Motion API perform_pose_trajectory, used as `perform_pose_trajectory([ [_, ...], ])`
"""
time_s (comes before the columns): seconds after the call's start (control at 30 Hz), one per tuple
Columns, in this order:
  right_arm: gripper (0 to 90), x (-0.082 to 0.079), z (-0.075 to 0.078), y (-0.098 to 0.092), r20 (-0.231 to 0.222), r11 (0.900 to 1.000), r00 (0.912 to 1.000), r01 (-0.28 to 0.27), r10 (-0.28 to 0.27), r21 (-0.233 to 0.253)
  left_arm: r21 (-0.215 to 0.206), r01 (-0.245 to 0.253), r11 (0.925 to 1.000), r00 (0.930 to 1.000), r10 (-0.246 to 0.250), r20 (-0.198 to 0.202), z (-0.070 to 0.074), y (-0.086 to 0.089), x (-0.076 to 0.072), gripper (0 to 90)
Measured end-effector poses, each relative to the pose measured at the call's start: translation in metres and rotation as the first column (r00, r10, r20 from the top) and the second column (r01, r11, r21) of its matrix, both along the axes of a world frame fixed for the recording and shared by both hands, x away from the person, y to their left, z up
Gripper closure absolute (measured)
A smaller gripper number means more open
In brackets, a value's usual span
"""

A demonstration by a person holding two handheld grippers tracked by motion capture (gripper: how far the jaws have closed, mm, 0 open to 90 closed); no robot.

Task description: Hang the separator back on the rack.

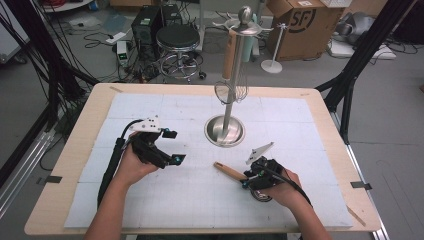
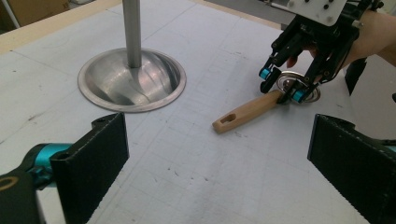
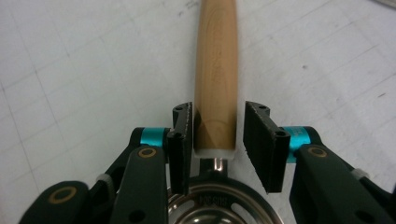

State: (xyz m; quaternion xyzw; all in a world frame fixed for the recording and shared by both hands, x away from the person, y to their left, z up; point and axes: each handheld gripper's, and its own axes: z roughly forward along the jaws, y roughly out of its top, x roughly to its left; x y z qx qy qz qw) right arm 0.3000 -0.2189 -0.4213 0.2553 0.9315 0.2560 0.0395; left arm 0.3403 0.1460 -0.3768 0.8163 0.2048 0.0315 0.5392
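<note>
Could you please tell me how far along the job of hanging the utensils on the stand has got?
A whisk already hangs on the stand. In hand: the right tongs straddle the wooden handle of a utensil lying on the table mat, jaws not yet closed on it. The left tongs wait open. Gripping, lifting and hooking it on the stand remain.

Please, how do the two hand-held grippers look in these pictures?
The left gripper and right gripper are black linkages with turquoise joint sleeves and flat black pads. Each carries a pale three-cornered plate and trails a black cable. No sleeves cover the forearms.
</note>
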Motion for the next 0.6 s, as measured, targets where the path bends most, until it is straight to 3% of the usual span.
perform_pose_trajectory([
  [0.2,57.8,-0.001,-0.002,0.007,0.017,0.998,0.9998,-0.007,0.008,-0.057,-0.001,-0.004,1.0000,1.0000,0.004,-0.001,0.000,0.000,0.000,5.9],
  [0.33,67.7,-0.004,0.001,0.016,0.012,0.993,0.9998,-0.013,0.015,-0.120,0.002,-0.001,1.0000,1.0000,0.001,-0.002,-0.001,-0.001,0.001,5.9],
  [0.4,68.3,-0.005,0.002,0.021,0.016,0.988,0.9996,-0.019,0.022,-0.154,0.005,-0.002,1.0000,1.0000,0.002,0.000,-0.001,-0.001,0.000,5.9],
  [0.6,69.1,-0.006,0.003,0.020,0.019,0.990,0.9996,-0.017,0.020,-0.141,-0.001,-0.003,1.0000,1.0000,0.003,0.002,0.000,0.001,0.000,5.9],
])
